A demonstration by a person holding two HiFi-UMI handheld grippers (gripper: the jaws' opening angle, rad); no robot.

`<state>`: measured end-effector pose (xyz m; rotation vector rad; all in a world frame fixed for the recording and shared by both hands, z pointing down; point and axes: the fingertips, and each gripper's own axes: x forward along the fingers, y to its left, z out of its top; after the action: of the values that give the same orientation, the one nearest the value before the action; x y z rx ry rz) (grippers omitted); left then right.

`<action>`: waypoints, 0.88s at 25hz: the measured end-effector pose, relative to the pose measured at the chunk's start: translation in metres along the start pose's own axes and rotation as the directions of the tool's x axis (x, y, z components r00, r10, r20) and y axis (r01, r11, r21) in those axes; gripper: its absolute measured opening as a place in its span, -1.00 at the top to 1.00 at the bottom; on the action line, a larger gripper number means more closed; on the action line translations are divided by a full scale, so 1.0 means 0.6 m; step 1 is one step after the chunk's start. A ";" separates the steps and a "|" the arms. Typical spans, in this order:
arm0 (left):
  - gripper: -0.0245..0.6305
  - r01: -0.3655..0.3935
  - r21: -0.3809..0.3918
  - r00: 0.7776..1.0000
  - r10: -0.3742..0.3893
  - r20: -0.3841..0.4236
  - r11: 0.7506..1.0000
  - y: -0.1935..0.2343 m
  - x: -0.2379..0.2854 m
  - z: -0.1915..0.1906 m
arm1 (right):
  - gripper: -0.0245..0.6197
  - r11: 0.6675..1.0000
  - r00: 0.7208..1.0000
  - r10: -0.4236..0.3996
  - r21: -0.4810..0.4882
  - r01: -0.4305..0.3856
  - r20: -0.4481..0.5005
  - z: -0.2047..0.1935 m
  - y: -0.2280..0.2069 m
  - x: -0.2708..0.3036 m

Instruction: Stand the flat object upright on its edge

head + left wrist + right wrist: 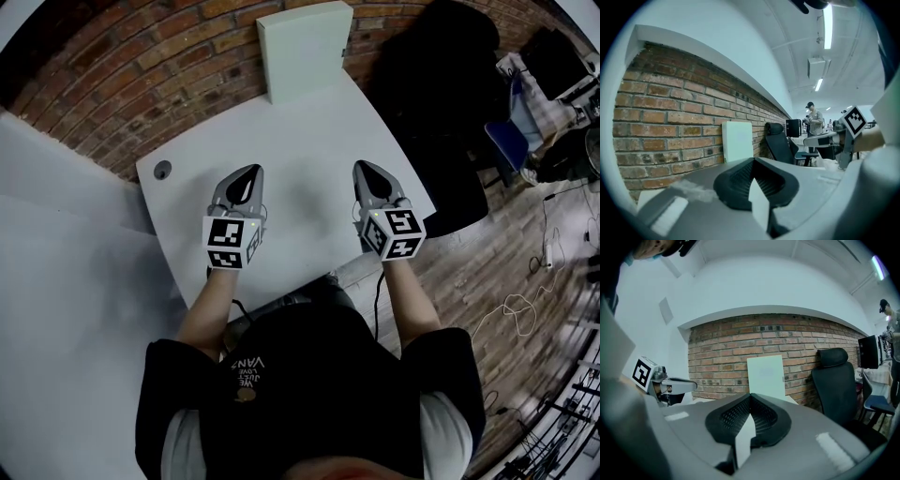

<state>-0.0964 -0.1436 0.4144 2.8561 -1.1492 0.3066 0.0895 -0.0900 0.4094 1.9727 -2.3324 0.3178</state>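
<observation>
My left tongs [249, 174] and right tongs [367, 170] closed, empty, over worktop [300, 141]; white panel [305, 49] stands upright against brick wall [141, 66]

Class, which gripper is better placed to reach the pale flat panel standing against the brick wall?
Right, marginally: the right gripper has the pale flat panel nearly dead ahead in its view, while the left gripper sees it off-centre. Both are shut.

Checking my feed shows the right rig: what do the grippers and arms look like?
Both the left gripper and right gripper have grey bodies tapering to black ribbed pads. Each carries a cube of black-and-white square markers and trails a thin black cable. The forearms are bare; the person wears a black printed top with pale sleeves showing.
</observation>
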 end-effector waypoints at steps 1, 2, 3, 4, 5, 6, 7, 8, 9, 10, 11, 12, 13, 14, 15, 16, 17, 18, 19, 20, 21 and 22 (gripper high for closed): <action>0.93 0.006 -0.002 1.000 -0.006 0.001 1.000 -0.003 -0.006 -0.004 | 0.92 1.000 1.000 -0.008 0.005 0.008 0.001 -0.004 0.004 -0.008; 0.93 0.013 -0.003 1.000 -0.013 0.002 1.000 -0.007 -0.012 -0.007 | 0.92 1.000 1.000 -0.015 0.009 0.015 0.001 -0.008 0.008 -0.016; 0.93 0.021 -0.005 1.000 -0.021 0.001 1.000 -0.011 -0.019 -0.012 | 0.92 1.000 1.000 -0.022 0.014 0.022 0.000 -0.012 0.013 -0.025; 0.93 0.030 -0.007 1.000 -0.030 -0.001 1.000 -0.015 -0.025 -0.017 | 0.92 0.999 1.000 -0.029 0.018 0.029 0.000 -0.017 0.016 -0.033; 0.93 0.039 -0.008 0.999 -0.039 -0.003 0.999 -0.020 -0.030 -0.021 | 0.92 0.999 0.999 -0.037 0.022 0.037 -0.001 -0.022 0.020 -0.041; 0.93 0.049 -0.008 0.999 -0.049 -0.005 0.999 -0.025 -0.035 -0.024 | 0.92 0.999 0.999 -0.046 0.026 0.046 -0.002 -0.026 0.022 -0.048; 0.93 0.058 -0.007 0.998 -0.059 -0.006 0.998 -0.030 -0.039 -0.027 | 0.92 0.998 0.999 -0.054 0.029 0.054 -0.002 -0.030 0.024 -0.056; 0.93 0.067 -0.006 0.998 -0.067 -0.007 0.998 -0.035 -0.043 -0.030 | 0.92 0.998 0.998 -0.061 0.033 0.061 -0.002 -0.034 0.027 -0.063; 0.93 0.075 -0.006 0.997 -0.075 -0.008 0.997 -0.039 -0.047 -0.033 | 0.92 0.997 0.998 -0.066 0.036 0.066 -0.002 -0.038 0.029 -0.070; 0.93 0.081 -0.006 0.997 -0.081 -0.008 0.997 -0.043 -0.051 -0.036 | 0.92 0.997 0.998 -0.070 0.039 0.071 -0.003 -0.042 0.031 -0.076; 0.93 0.086 -0.006 0.996 -0.086 -0.009 0.996 -0.047 -0.055 -0.038 | 0.92 0.996 0.997 -0.075 0.041 0.075 -0.004 -0.045 0.034 -0.082; 0.93 0.091 -0.006 0.996 -0.091 -0.009 0.996 -0.051 -0.059 -0.040 | 0.92 0.996 0.997 -0.080 0.044 0.080 -0.004 -0.048 0.036 -0.088; 0.93 0.097 -0.005 0.995 -0.097 -0.008 0.995 -0.054 -0.062 -0.042 | 0.92 0.995 0.996 -0.086 0.048 0.086 -0.003 -0.050 0.037 -0.094; 0.93 0.103 -0.005 0.995 -0.103 -0.007 0.995 -0.058 -0.065 -0.043 | 0.92 0.994 0.996 -0.092 0.052 0.092 -0.002 -0.052 0.039 -0.099; 0.93 0.109 -0.005 0.994 -0.109 -0.008 0.994 -0.061 -0.068 -0.044 | 0.92 0.994 0.995 -0.099 0.057 0.098 0.000 -0.054 0.040 -0.105; 0.93 0.115 -0.005 0.993 -0.115 -0.008 0.993 -0.064 -0.071 -0.046 | 0.92 0.993 0.994 -0.105 0.063 0.105 0.002 -0.056 0.042 -0.111; 0.93 0.120 -0.007 0.993 -0.120 -0.010 0.993 -0.068 -0.075 -0.048 | 0.92 0.991 0.994 -0.111 0.070 0.110 0.005 -0.058 0.044 -0.117; 0.93 0.124 -0.009 0.992 -0.124 -0.011 0.992 -0.070 -0.078 -0.049 | 0.92 0.990 0.993 -0.117 0.078 0.116 0.008 -0.059 0.046 -0.124; 0.93 0.128 -0.013 0.992 -0.128 -0.010 0.992 -0.072 -0.081 -0.051 | 0.92 0.989 0.992 -0.123 0.087 0.122 0.013 -0.060 0.048 -0.130; 0.93 0.130 -0.018 0.991 -0.130 -0.009 0.991 -0.074 -0.085 -0.053 | 0.92 0.987 0.991 -0.130 0.094 0.128 0.016 -0.062 0.050 -0.135; 0.93 0.132 -0.023 0.991 -0.133 -0.009 0.991 -0.076 -0.087 -0.055 | 0.92 0.986 0.990 -0.137 0.099 0.135 0.018 -0.064 0.051 -0.141; 0.93 0.135 -0.026 0.991 -0.135 -0.010 0.991 -0.078 -0.089 -0.058 | 0.92 0.985 0.990 -0.143 0.103 0.141 0.017 -0.066 0.052 -0.146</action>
<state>-0.1076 -0.0691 0.4388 2.8872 -0.9447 0.2992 0.0708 0.0074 0.4284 2.1879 -2.2156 0.4119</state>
